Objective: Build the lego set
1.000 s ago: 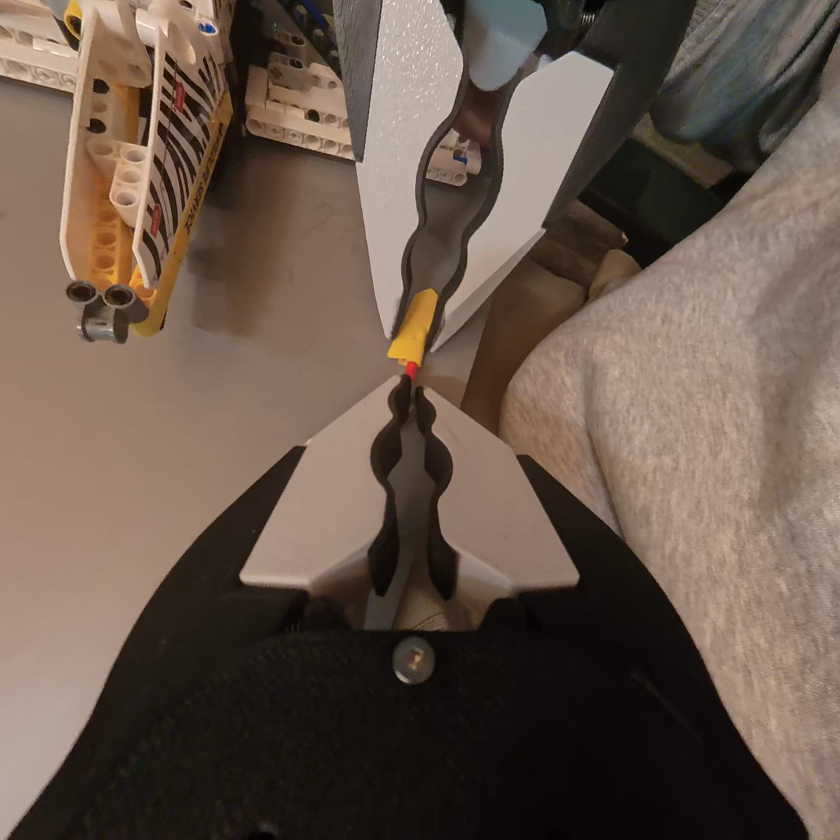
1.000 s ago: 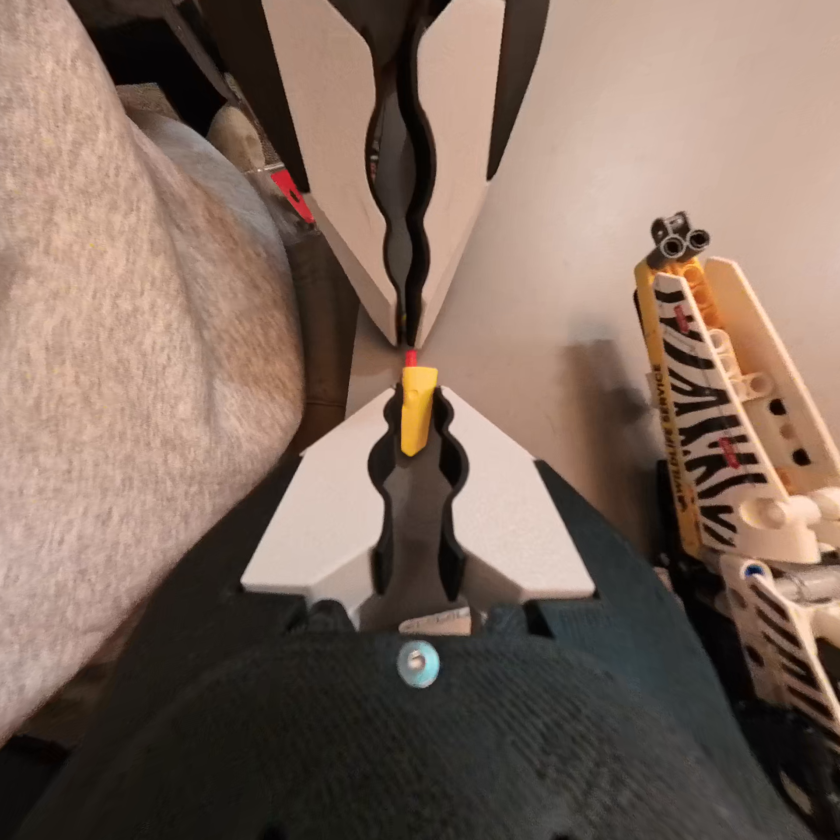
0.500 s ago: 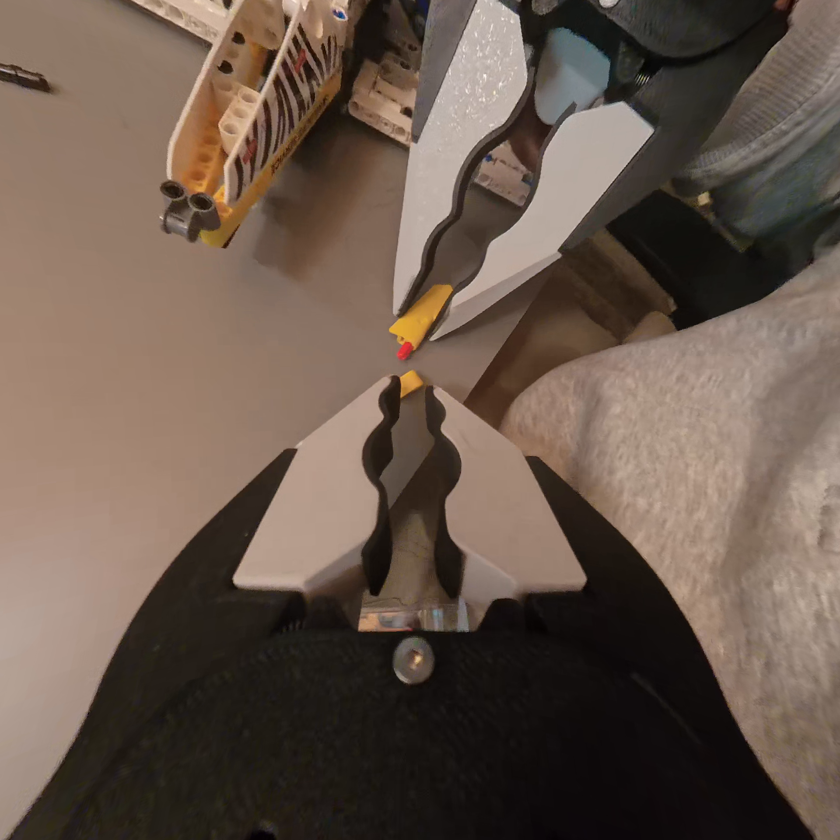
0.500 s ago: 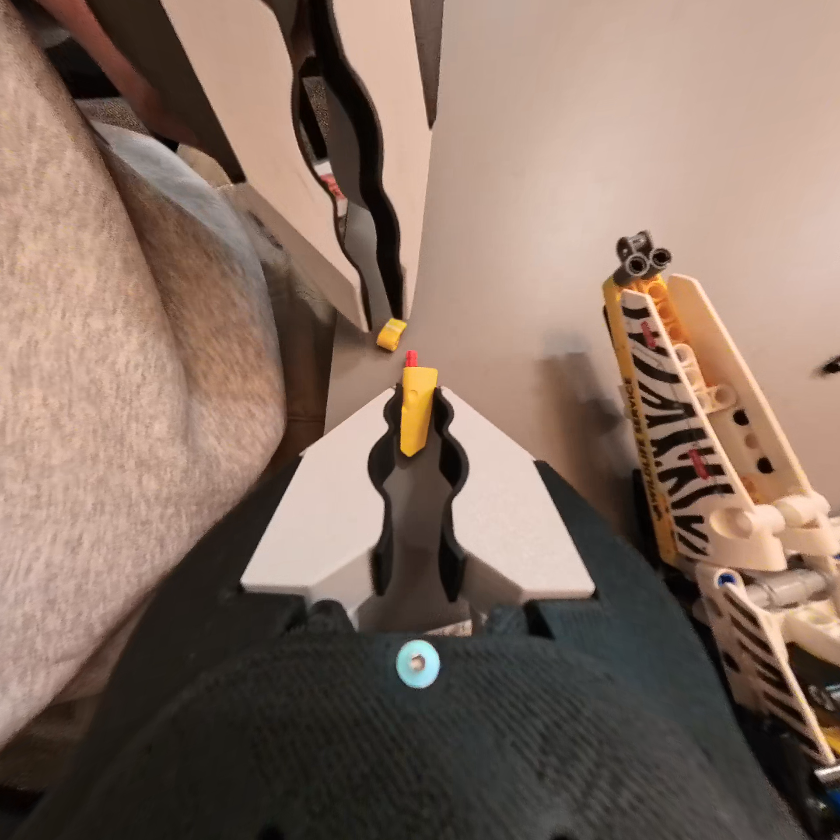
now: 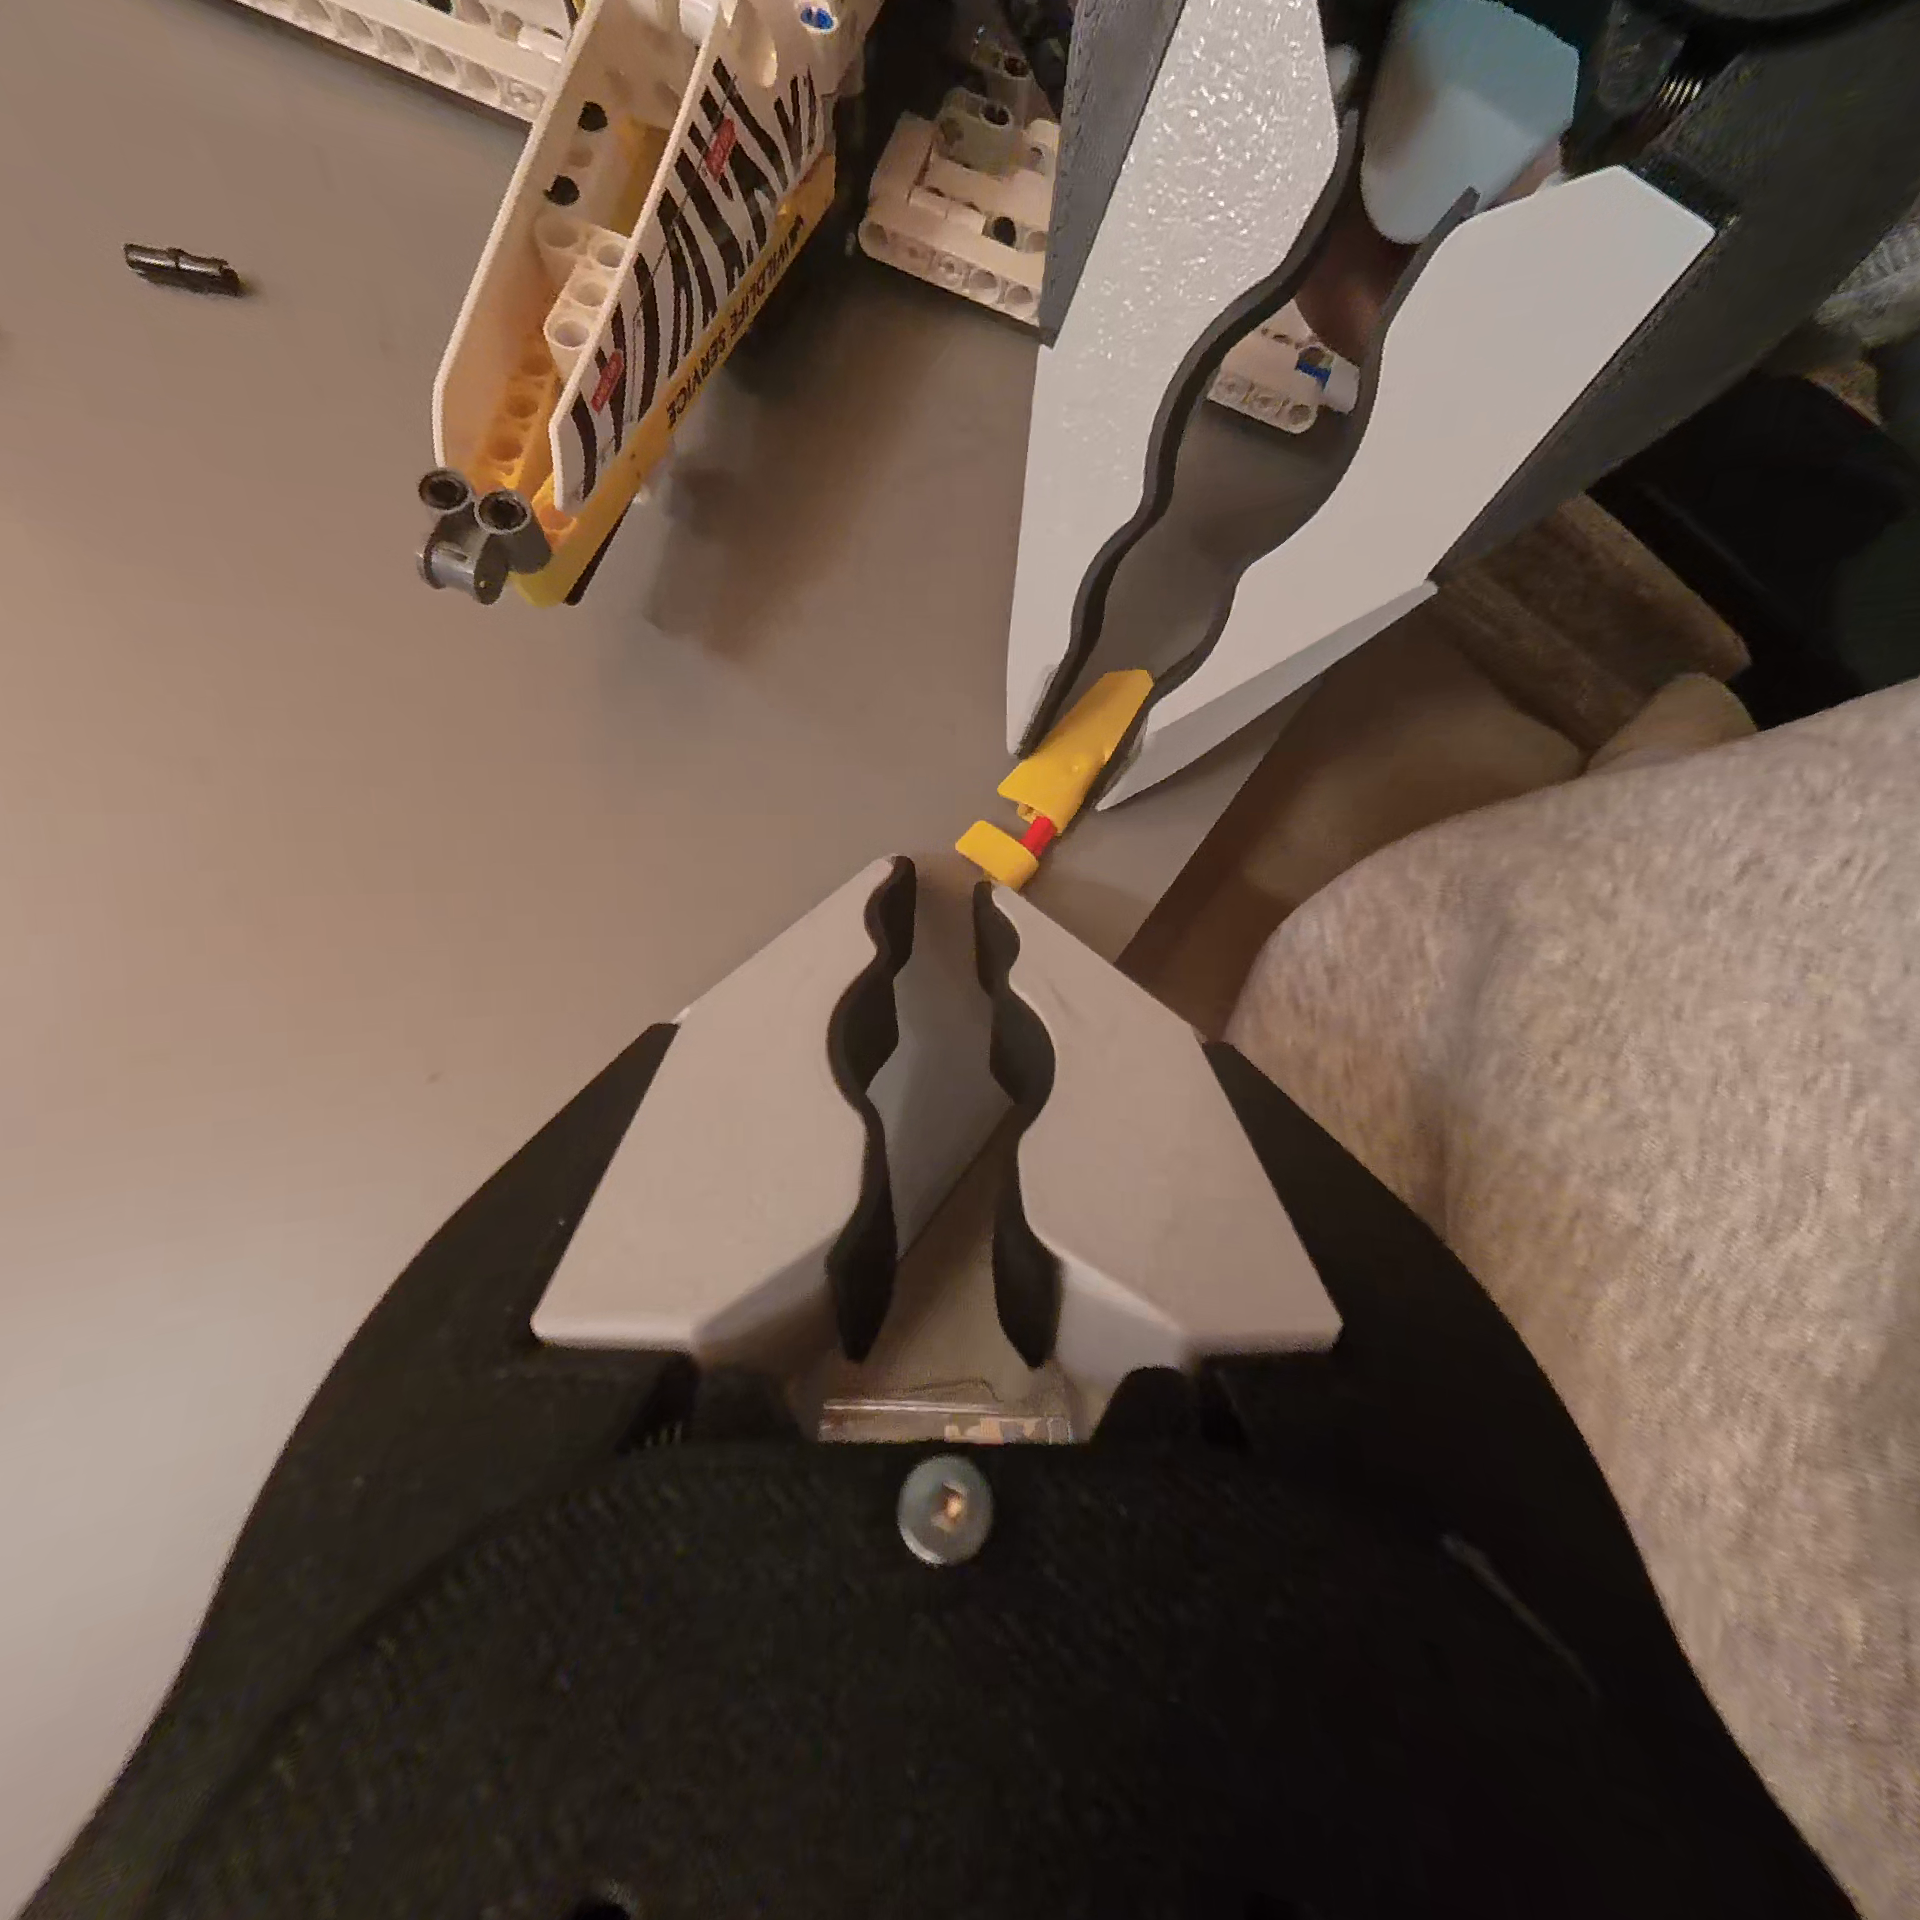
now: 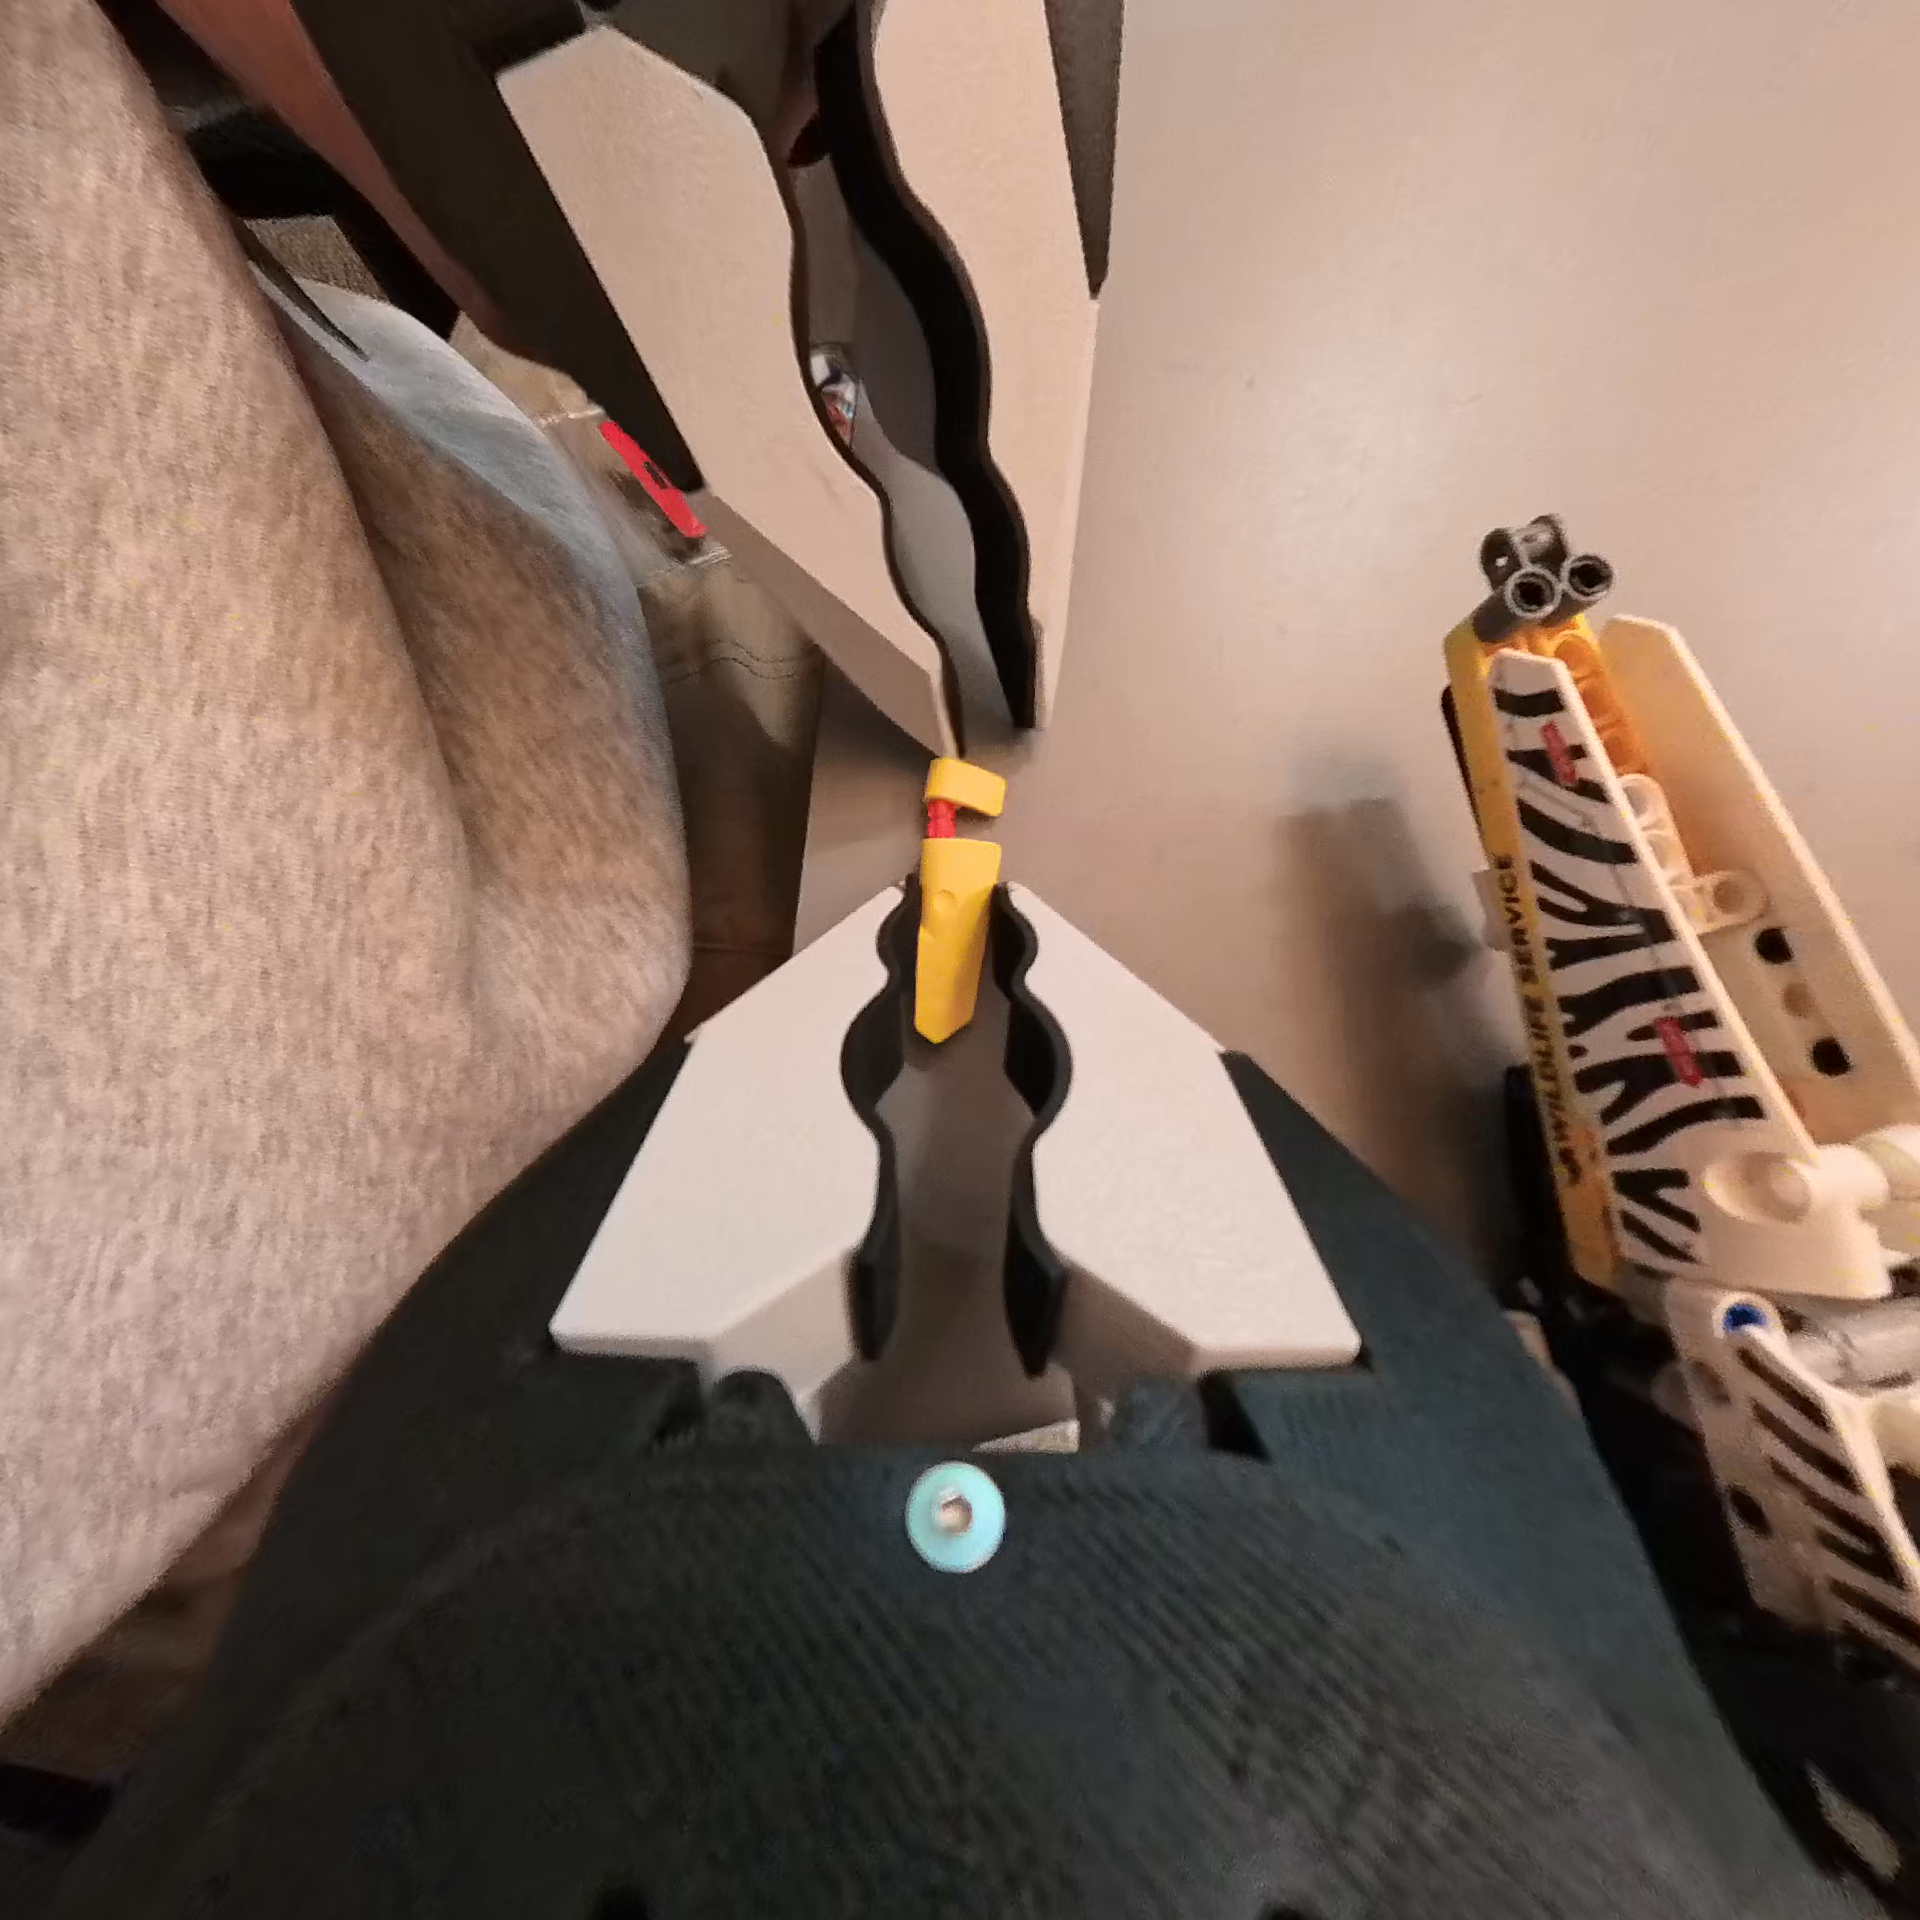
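— Progress? Your left tongs (image 5: 943, 896) stand slightly spread, empty, beside the small yellow bush (image 5: 992, 844) on the red axle (image 5: 1035, 833).

— Right tongs (image 6: 951, 904) pinch the yellow wedge (image 6: 948, 940); bush looks half-seated, zebra-striped model (image 6: 1621, 935) on the desk (image 5: 312, 831) unfinished.

The right gripper (image 6: 951, 894) faces the left gripper (image 6: 987, 727), small pieces (image 6: 961, 800) between them, model (image 6: 1662, 935) right.

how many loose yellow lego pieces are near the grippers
2: a long yellow piece clamped in the right gripper, and a small yellow piece on the red axle at its tip, before the left gripper.
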Demonstrator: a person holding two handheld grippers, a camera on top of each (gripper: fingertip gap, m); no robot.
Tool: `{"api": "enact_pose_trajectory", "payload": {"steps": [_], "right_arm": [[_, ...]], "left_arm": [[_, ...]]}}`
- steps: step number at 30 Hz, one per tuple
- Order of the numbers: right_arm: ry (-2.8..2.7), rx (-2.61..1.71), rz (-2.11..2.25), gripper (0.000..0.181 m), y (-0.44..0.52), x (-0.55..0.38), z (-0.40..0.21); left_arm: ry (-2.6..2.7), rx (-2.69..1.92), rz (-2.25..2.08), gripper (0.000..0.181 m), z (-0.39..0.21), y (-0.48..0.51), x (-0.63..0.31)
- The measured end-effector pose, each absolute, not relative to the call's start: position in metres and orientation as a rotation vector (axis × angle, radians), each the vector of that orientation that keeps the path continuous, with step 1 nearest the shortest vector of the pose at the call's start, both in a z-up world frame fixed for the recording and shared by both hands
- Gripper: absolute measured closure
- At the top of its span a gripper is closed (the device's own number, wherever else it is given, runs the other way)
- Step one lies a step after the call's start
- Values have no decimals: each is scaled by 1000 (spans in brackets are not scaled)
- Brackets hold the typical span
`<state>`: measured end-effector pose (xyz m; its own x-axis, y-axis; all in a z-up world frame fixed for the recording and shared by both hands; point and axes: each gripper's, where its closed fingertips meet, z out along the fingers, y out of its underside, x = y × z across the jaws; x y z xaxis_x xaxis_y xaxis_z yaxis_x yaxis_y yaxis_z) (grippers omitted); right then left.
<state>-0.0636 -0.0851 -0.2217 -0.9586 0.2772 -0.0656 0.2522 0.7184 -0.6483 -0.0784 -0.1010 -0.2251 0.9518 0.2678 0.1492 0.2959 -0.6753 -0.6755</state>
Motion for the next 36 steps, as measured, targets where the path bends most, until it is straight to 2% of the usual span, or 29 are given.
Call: {"api": "enact_pose_trajectory", "payload": {"steps": [23, 36], "right_arm": [[-2826, -774, 1015, 169, -82, -67, -223], [-2906, -762, 945, 169, -84, -67, -224]], "left_arm": [[-469, -2305, -280, 181, -226, -101, -67], [-467, -2309, -285, 181, -226, -99, -66]]}}
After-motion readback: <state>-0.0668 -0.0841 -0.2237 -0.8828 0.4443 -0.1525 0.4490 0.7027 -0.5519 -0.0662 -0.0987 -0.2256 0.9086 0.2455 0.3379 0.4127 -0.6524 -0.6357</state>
